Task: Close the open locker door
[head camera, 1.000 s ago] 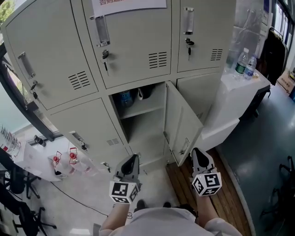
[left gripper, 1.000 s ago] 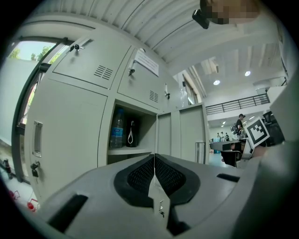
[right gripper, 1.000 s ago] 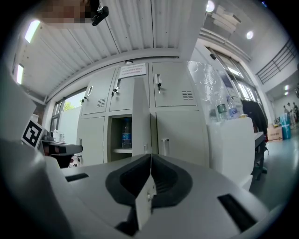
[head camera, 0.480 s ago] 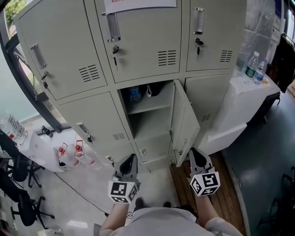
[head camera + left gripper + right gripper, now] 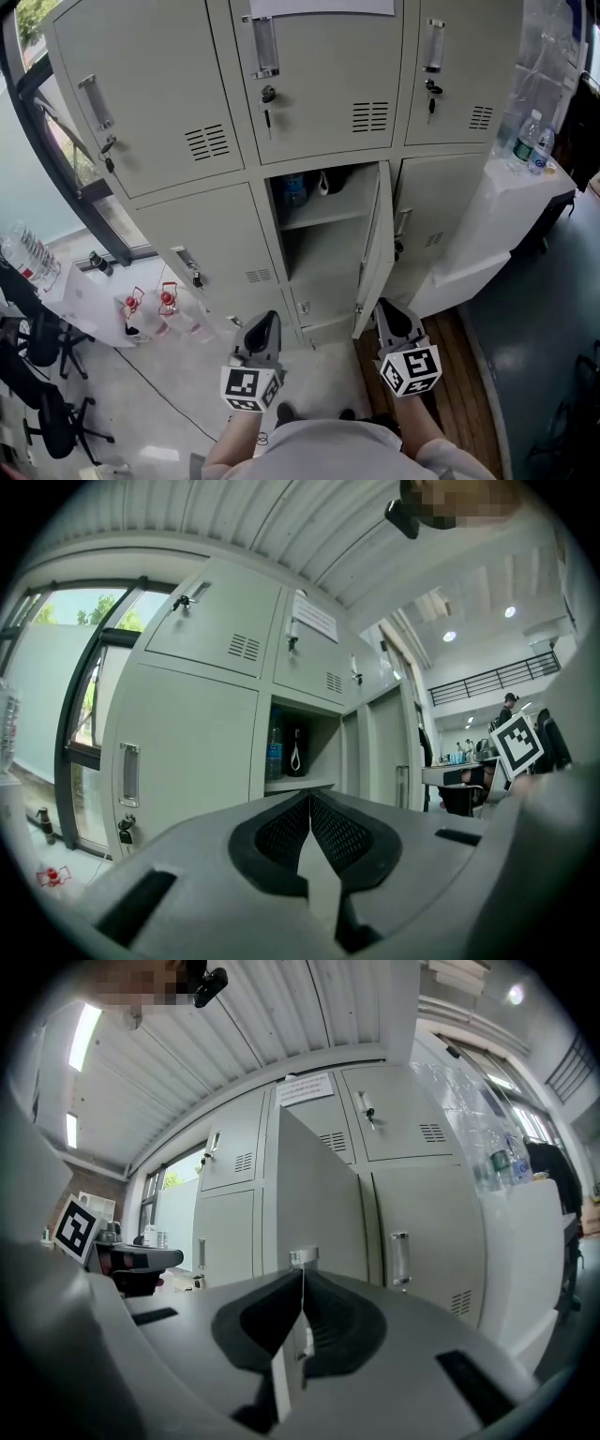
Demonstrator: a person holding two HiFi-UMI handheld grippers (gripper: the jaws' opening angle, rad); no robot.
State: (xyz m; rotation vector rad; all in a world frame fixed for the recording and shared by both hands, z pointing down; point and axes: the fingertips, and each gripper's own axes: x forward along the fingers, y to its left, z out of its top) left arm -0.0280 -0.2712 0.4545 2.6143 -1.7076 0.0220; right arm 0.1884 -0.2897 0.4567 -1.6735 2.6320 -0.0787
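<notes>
The grey locker bank fills the head view. One lower middle compartment stands open, with a blue bottle and a dark item on its upper shelf. Its door hangs from the right side, swung well inward and seen nearly edge-on. My right gripper is shut, low down just right of the door's bottom corner; whether it touches the door I cannot tell. In the right gripper view the door stands edge-on straight ahead of the gripper. My left gripper is shut, below the opening; its view shows the open compartment.
A white cabinet with two water bottles stands right of the lockers. A wooden floor strip runs below it. Red-tagged clear bottles sit on the floor at left, near a dark window frame and chairs.
The door has swung from wide open towards the opening. My right gripper has shifted left along with it. The lockers sit further right and lower in view.
</notes>
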